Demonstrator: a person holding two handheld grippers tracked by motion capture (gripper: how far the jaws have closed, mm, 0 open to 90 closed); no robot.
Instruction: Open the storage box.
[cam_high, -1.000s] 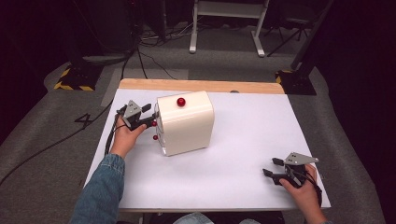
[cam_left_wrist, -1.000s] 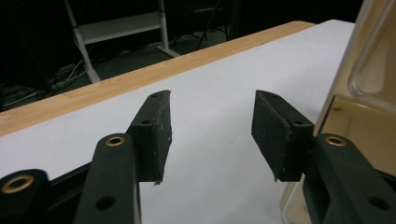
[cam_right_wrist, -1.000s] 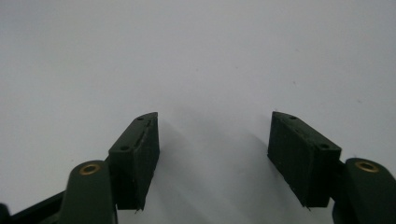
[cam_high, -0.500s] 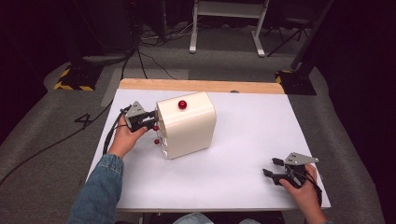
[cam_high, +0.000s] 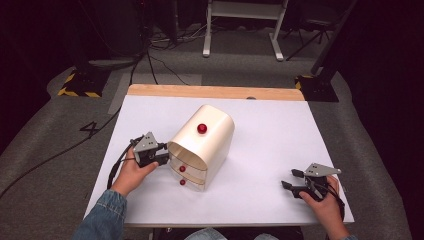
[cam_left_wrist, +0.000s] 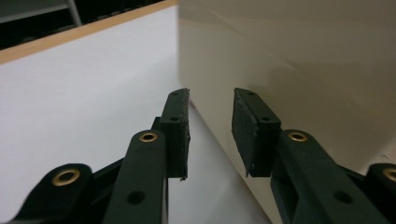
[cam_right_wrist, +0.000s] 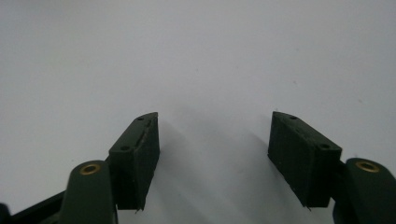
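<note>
Your left tool sits at the cream drawer cabinet's 9 o'clock side, jaws a narrow gap apart, just reopening slightly, nothing between them, one pad near the wall. The cabinet stands mid white tabletop, turned askew. Your right tool rests at 4 o'clock, jaws spread, empty.

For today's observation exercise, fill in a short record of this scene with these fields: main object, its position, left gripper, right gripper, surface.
main object: cream drawer box with red knobs
its position: near the middle of the white table, turned at an angle
left gripper: left gripper at the box's left side; nothing between its jaws, a narrow gap showing
right gripper: right gripper resting near the table's front right corner, jaws open, holding nothing
surface: white, with a wooden far edge
</note>
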